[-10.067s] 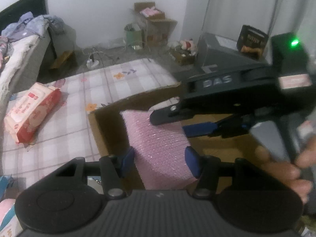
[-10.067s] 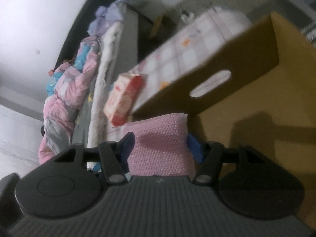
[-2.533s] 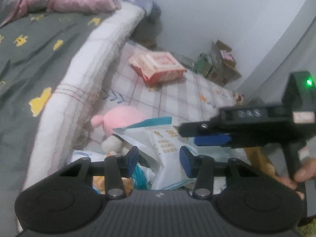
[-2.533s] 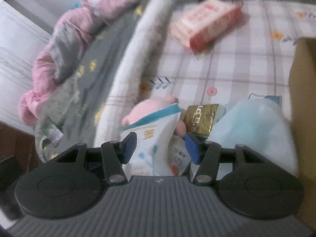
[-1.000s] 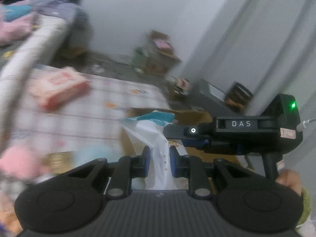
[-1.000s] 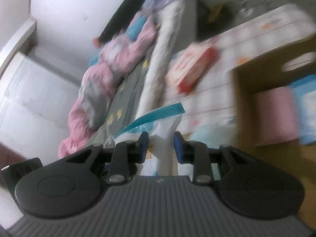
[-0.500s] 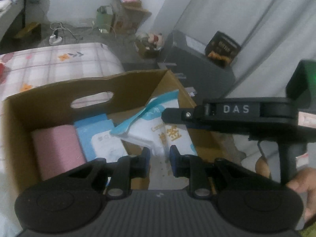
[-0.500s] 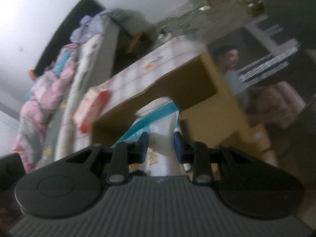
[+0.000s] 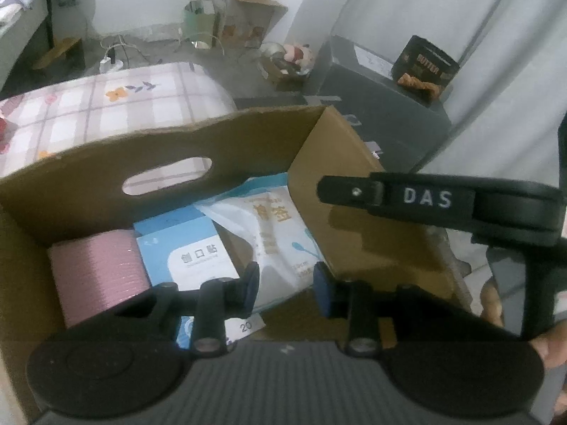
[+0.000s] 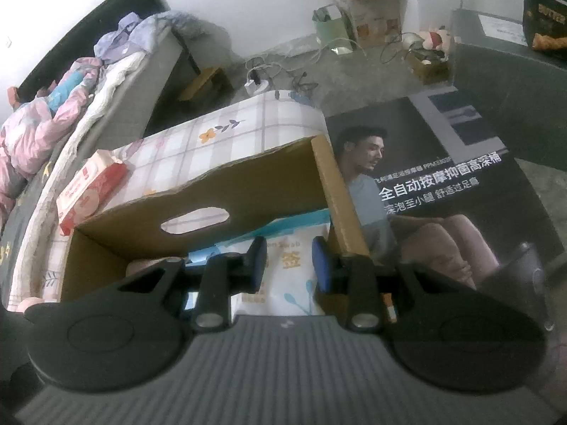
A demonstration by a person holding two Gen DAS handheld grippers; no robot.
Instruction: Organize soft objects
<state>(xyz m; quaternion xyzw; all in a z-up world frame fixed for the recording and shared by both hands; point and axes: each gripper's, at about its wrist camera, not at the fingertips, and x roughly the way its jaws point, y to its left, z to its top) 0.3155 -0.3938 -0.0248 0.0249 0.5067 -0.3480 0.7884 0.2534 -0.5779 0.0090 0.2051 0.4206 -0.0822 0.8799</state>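
An open cardboard box [image 9: 88,177] holds a pink knitted roll [image 9: 99,276], a blue-and-white packet [image 9: 191,248] and a white cotton-swab bag [image 9: 273,241] leaning against its right wall. My left gripper [image 9: 286,288] is open just above the bag, fingers apart on either side of it. My right gripper [image 10: 288,265] is also open over the same bag [image 10: 283,283]; its body shows in the left wrist view [image 9: 425,202]. The box also shows in the right wrist view [image 10: 141,226].
The box stands on a checked quilt [image 10: 226,134]. A red-and-white wipes pack [image 10: 88,191] lies on the quilt left of the box. A large dark printed carton [image 10: 443,184] lies right of the box. A bed [image 10: 53,113] is at the left.
Both grippers, shut on the cotton-swab bag half a second ago, have opened. The bag now rests in the box against its right wall.
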